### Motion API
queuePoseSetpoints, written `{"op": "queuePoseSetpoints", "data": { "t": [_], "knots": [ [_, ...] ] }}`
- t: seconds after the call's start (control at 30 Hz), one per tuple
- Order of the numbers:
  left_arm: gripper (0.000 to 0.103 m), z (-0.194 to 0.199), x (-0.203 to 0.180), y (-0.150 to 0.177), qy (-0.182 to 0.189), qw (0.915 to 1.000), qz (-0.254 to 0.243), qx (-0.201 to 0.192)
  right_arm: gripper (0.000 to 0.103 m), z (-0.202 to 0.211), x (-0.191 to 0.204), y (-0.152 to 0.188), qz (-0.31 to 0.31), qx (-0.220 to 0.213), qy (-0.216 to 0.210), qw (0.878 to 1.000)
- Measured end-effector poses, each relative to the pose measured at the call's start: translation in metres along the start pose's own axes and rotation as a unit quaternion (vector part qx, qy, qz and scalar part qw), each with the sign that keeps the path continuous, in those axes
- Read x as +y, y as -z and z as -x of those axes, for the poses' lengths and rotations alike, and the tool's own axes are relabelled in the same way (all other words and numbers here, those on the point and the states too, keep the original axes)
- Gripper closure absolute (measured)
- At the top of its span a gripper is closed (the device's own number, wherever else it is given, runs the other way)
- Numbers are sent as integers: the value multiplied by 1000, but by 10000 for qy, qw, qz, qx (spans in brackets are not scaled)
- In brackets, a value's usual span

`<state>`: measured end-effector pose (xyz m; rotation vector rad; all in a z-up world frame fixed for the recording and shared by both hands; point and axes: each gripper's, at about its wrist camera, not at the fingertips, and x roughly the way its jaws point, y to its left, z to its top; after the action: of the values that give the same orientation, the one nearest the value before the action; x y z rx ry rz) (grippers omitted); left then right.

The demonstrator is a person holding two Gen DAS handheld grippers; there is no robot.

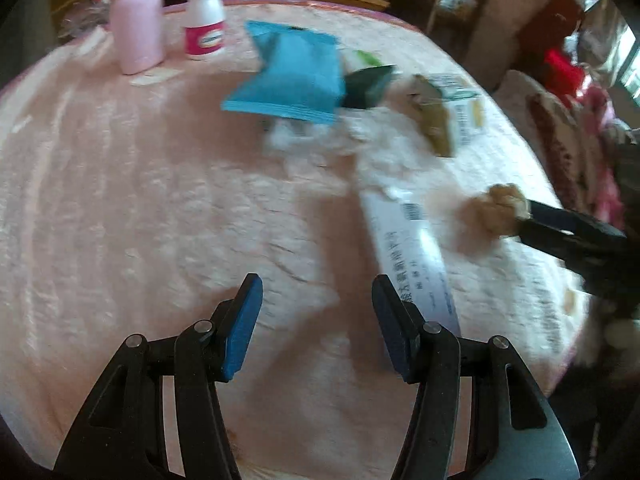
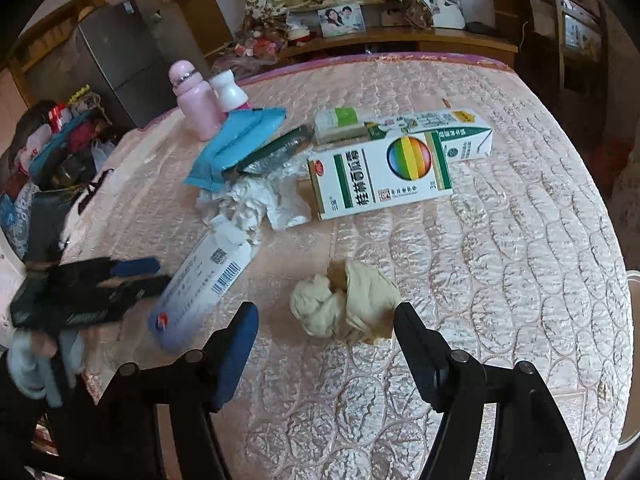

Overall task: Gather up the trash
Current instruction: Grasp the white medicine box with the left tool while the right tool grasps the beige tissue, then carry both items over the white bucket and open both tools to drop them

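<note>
A: Nearest the lens in the right wrist view?

B: The right gripper (image 2: 326,312) at the bottom centre, blue pads spread, nothing pinched. A crumpled cream-coloured wad of tissue (image 2: 346,304) lies on the pink quilted bedcover (image 2: 500,280) just beyond the tips, lined up with the gap; I can't tell whether a pad touches it.

A: And the left gripper (image 1: 318,290)?

B: Bottom centre of its own view, fingers apart over bare cover, empty. A long white printed box (image 1: 412,256) lies beside its right finger.

A: Further up?

B: Mid-frame, crumpled white paper (image 2: 260,200), a blue foil pouch (image 2: 236,144) and a white carton with a rainbow circle (image 2: 384,172). Upper left, a pink bottle (image 2: 196,100) and a white bottle (image 2: 230,90) stand together.
</note>
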<state>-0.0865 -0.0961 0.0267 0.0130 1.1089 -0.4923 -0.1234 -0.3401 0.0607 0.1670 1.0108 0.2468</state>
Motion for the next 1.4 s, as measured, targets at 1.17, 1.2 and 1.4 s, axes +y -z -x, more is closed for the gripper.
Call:
{"op": "queuePoseSetpoints", "data": {
  "t": [1.17, 1.2, 1.4],
  "knots": [
    [56, -13, -199, -33, 15, 9965, -728, -420, 70, 127, -141, 36, -1003, -915, 424, 9898],
    [56, -13, -206, -36, 80, 9961, -774, -420, 70, 131, -148, 39, -1069, -926, 472, 9888],
    [56, -25, -276, -53, 493, 9905, -1190, -487, 70, 162, -194, 58, -1450, -1020, 859, 9804]
  ]
}}
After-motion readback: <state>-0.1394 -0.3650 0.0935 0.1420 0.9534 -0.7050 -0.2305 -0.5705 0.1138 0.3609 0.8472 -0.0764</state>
